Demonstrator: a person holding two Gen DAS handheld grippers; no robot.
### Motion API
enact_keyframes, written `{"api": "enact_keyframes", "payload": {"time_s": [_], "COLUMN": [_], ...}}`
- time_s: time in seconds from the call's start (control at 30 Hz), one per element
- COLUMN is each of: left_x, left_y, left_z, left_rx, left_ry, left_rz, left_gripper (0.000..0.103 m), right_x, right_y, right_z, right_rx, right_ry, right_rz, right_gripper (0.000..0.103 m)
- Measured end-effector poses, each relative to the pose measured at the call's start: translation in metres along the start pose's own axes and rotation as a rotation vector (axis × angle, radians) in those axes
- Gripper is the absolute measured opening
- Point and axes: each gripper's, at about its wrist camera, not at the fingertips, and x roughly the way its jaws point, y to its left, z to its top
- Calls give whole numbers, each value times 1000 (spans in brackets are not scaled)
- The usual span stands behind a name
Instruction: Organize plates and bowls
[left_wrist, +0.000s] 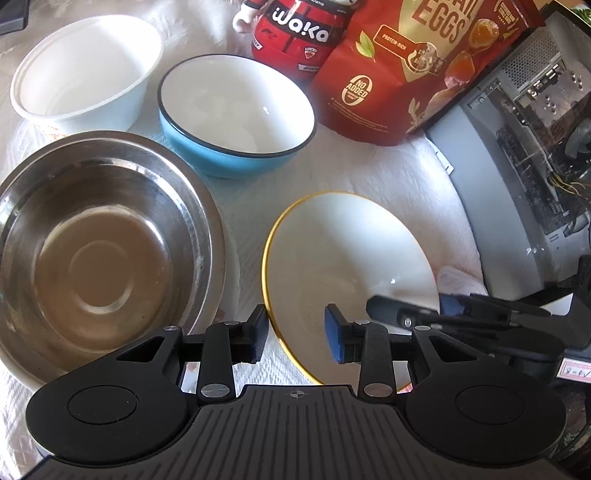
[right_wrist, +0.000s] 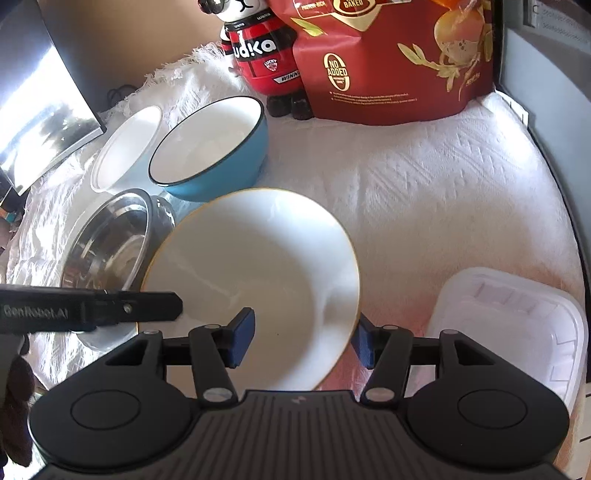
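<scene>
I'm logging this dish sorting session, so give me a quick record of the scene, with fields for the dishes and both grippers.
surface: white cloth
plate: gold-rimmed plate, nearest the cameras
bowls: steel bowl, blue bowl, white bowl, none nested
left gripper: open, astride the plate's rim
right gripper: open, astride the rim on the other side
other: plastic container, right of the plate
</scene>
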Motion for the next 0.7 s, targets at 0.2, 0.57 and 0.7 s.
{"api": "enact_keyframes", "payload": {"time_s": [0.2,0.57,0.7], "left_x": [1,-9,-22], "left_y": [3,-1,5], "left_z": [0,5,13], "left_rx": [-10,20,7], "left_ry": [5,-7,-45], "left_rz": [-26,-10,-38], "left_gripper": [36,34,34], "right_x": [-1,-5,-9], "right_y": [1,0,-4], "right_z": [6,6,10], "right_rx": [-4,-31,-31], "right_ry": [-17,-36,-48], "right_rz": [-8,-47,-59], "right_gripper": [58,58,58]}}
